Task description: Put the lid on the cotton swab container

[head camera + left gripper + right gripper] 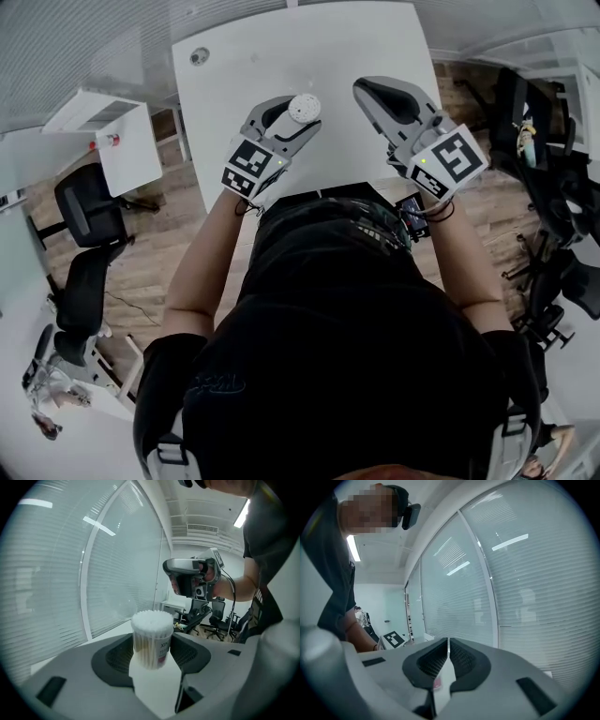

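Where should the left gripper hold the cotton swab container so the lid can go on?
Mid side wall of the cotton swab container, from the side, as the left gripper does now: it is an upright cylinder, and its open, swab-filled top is left clear for capping.

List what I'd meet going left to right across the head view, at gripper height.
cabinet → swab container → right gripper → chairs
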Available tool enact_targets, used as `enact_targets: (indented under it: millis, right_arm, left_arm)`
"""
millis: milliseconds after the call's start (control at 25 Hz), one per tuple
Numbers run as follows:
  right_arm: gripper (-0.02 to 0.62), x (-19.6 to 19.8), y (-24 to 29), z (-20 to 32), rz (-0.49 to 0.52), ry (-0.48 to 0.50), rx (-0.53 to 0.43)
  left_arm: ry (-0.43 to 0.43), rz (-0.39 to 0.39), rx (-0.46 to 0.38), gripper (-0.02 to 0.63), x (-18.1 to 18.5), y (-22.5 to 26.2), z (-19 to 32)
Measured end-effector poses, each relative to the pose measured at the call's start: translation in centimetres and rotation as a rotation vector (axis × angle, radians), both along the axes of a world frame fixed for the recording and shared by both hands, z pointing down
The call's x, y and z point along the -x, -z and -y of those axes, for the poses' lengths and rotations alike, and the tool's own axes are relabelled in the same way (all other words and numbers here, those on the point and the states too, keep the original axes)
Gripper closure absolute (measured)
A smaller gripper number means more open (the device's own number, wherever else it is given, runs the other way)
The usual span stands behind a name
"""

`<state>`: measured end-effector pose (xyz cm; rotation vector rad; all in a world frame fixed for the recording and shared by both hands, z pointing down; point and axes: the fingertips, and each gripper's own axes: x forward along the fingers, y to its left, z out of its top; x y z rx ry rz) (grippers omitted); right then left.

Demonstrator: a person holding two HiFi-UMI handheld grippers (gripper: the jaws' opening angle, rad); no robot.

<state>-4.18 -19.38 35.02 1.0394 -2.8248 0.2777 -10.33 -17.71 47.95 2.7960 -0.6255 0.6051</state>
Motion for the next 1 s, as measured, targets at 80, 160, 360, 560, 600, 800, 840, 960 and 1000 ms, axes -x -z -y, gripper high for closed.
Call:
enact_targets:
  millis: [80,160,360,560,600,800,840,960,1000]
  right_arm:
    - [0.569,0.4,0.3,-1.0,0.002,0.004,0.001]
    - [0.569,0.6,0.7,-1.9,0.000,0.007,-0.001]
    - [0.569,0.7,1.2,-4.1,0.006,0.022,-0.002]
    - [0.569,-0.6,1.3,-5.3,0.009,0.065,0.002]
    - [0.569,-1.2,1.3,-5.4,0.008,0.074,0.002]
    - [0.568,-4.1,1.5,-6.1,0.027,0.126,0.028]
    - [0.568,-4.8,1.5,-6.4,0.031,0.140,0.030]
    - [0.563,-6.8,1.5,-7.2,0.047,0.178,0.038]
    - [0.552,-7.4,1.6,-7.5,0.056,0.190,0.045]
  left_arm:
    - [-0.024,0.009,-0.004,0.351,0.2,0.8,-1.4]
    - [-0.041,0.003,0.008,0.351,0.3,1.4,-2.7]
    - [-0.060,-0.008,0.028,0.351,0.3,1.8,-5.5]
    - [-0.043,-0.013,0.022,0.351,-1.2,2.2,-7.0]
    - [-0.038,-0.012,0.023,0.351,-1.7,2.2,-7.2]
    - [-0.006,-0.018,0.032,0.351,-5.1,3.2,-8.3]
    - [-0.005,-0.021,0.029,0.351,-6.0,3.5,-8.6]
    - [-0.004,-0.022,0.017,0.351,-8.6,4.0,-9.5]
    - [-0.002,-0.025,0.015,0.351,-9.3,4.3,-9.9]
